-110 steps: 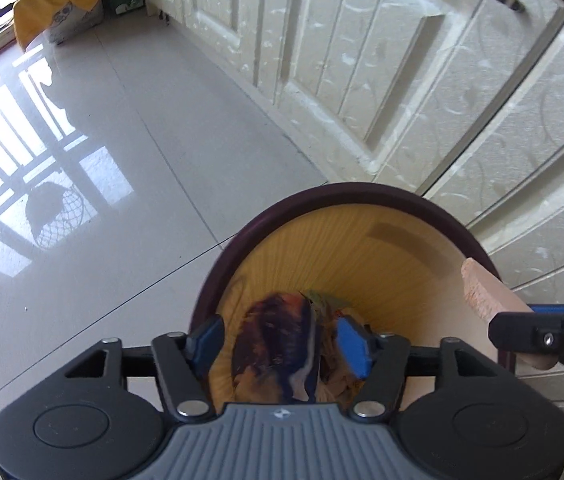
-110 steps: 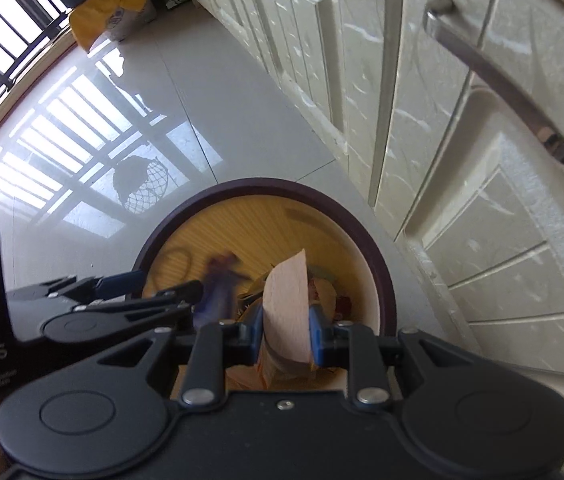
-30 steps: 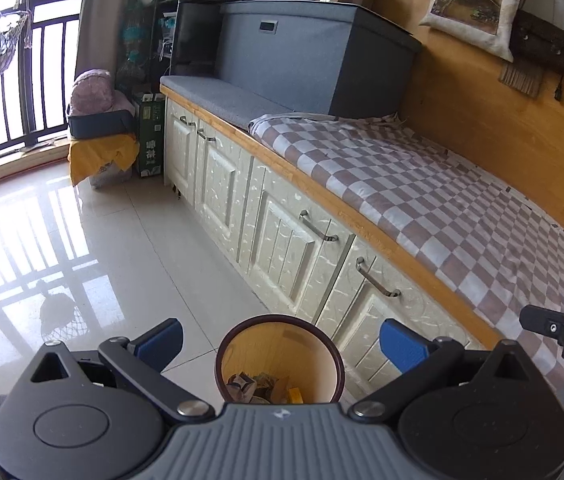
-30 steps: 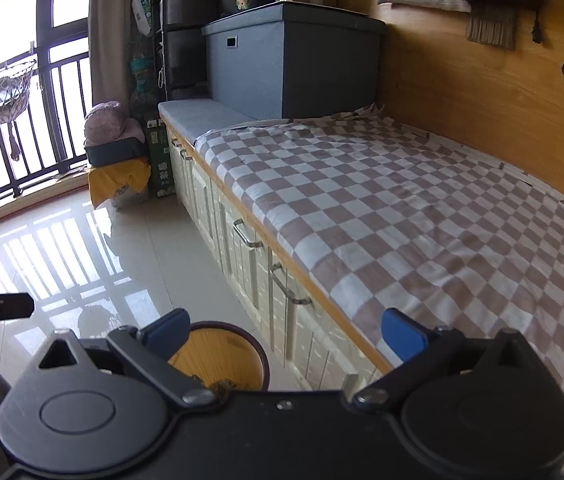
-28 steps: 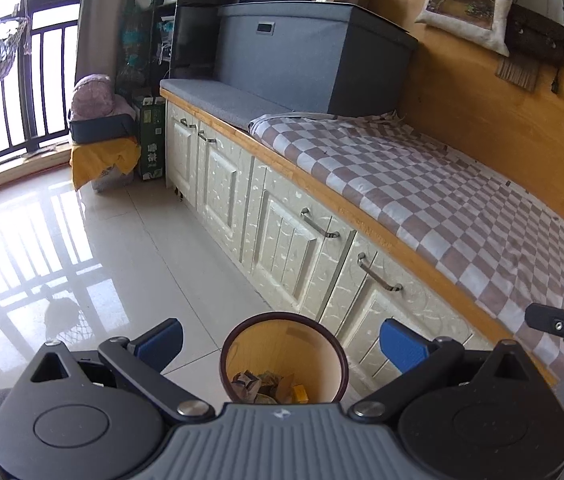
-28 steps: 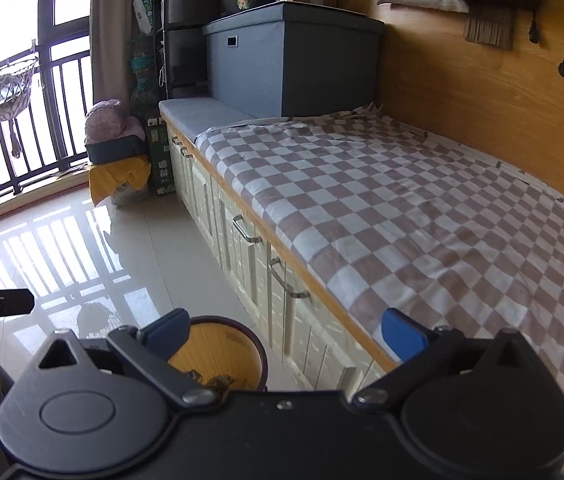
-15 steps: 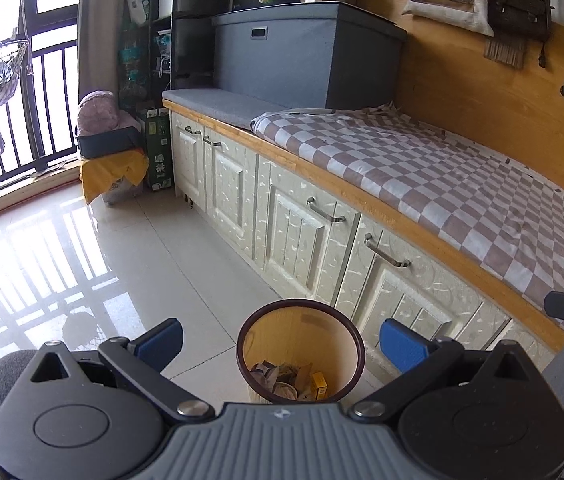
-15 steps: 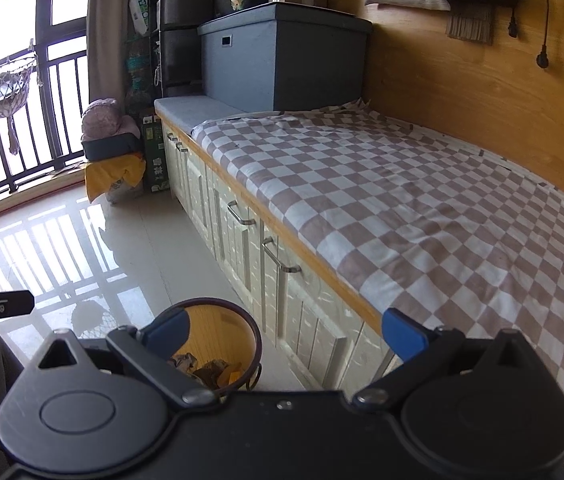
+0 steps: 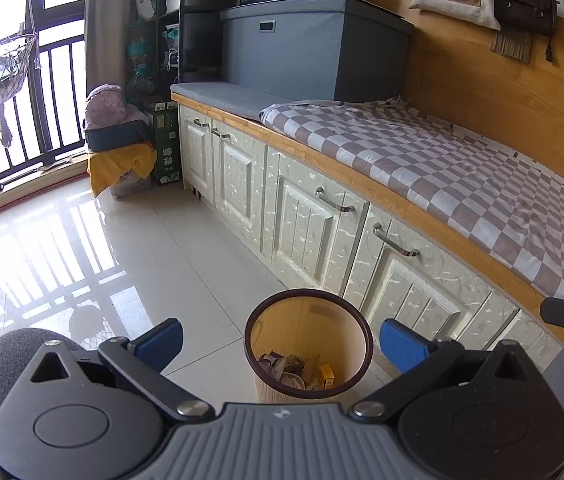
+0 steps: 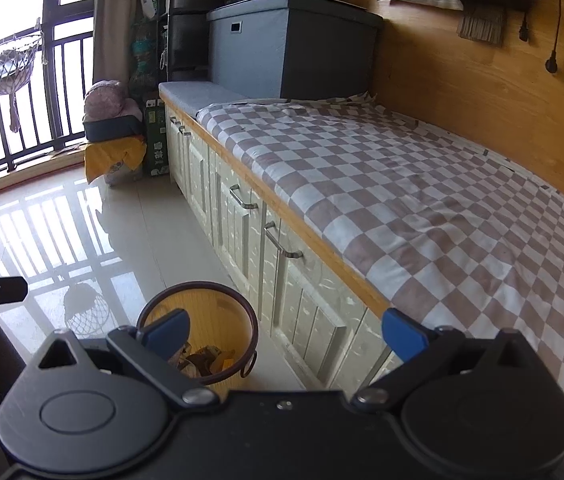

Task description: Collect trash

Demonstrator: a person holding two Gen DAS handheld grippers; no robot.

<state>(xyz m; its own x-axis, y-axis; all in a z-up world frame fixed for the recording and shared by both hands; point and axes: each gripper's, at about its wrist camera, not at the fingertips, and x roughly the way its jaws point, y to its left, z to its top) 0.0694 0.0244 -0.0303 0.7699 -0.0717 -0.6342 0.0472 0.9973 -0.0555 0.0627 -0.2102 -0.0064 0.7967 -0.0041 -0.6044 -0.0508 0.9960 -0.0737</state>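
A round waste bin (image 9: 308,312) with a dark rim and wood-look wall stands on the tiled floor beside the cabinets. Crumpled wrappers and small cartons (image 9: 301,370) lie at its bottom. My left gripper (image 9: 282,340) hovers above and behind the bin, open, with nothing between its blue pads. In the right wrist view the same bin (image 10: 218,312) sits low and left, with trash (image 10: 206,360) inside. My right gripper (image 10: 283,330) is open and empty, held above the bin's right side and the cabinet front.
Cream cabinets (image 9: 305,220) with metal handles run under a bench covered by a checkered cloth (image 10: 421,208). A grey storage box (image 9: 313,44) sits at its far end. A yellow-draped stool (image 9: 118,164) and a balcony railing (image 9: 10,128) stand beyond the glossy floor (image 9: 82,248).
Both grippers let go of their trash into the bin, opened, and drew up and back from it. The bin now shows smaller and farther away in both views.
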